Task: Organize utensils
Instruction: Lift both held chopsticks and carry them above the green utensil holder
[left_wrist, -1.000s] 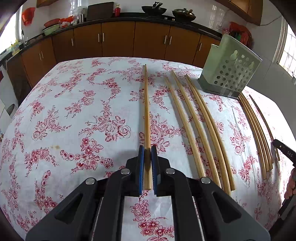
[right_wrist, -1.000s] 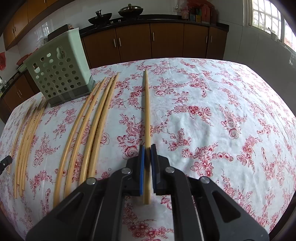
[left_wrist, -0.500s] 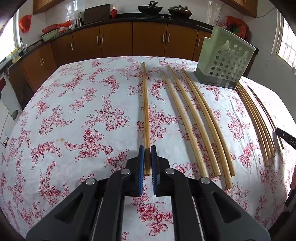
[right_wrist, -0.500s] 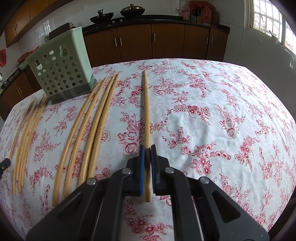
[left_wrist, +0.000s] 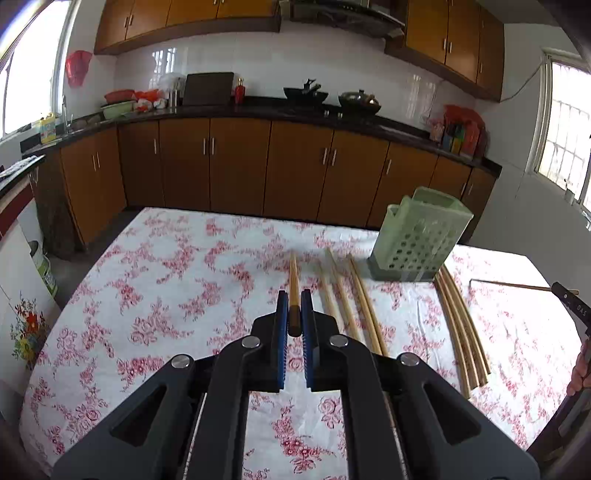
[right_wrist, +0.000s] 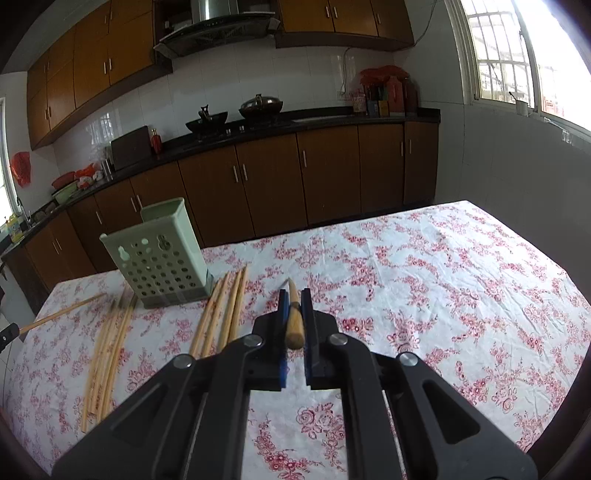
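You pinch one chopstick (left_wrist: 293, 284) in each gripper's jaws, lifted clear so it can enter the green holder (left_wrist: 417, 240).

A white cloth (left_wrist: 177, 295) is printed with red flowers; tan chopsticks (left_wrist: 364, 314) and a pale green holder (left_wrist: 421, 236) are seen.

1. A home kitchen: brown wooden cabinets (left_wrist: 236, 166) line the walls beneath a dark counter (right_wrist: 295, 123).
2. Woks (right_wrist: 260, 105) sit under a range hood (right_wrist: 218, 27).
3. A floral cloth covers the table (right_wrist: 461, 266).
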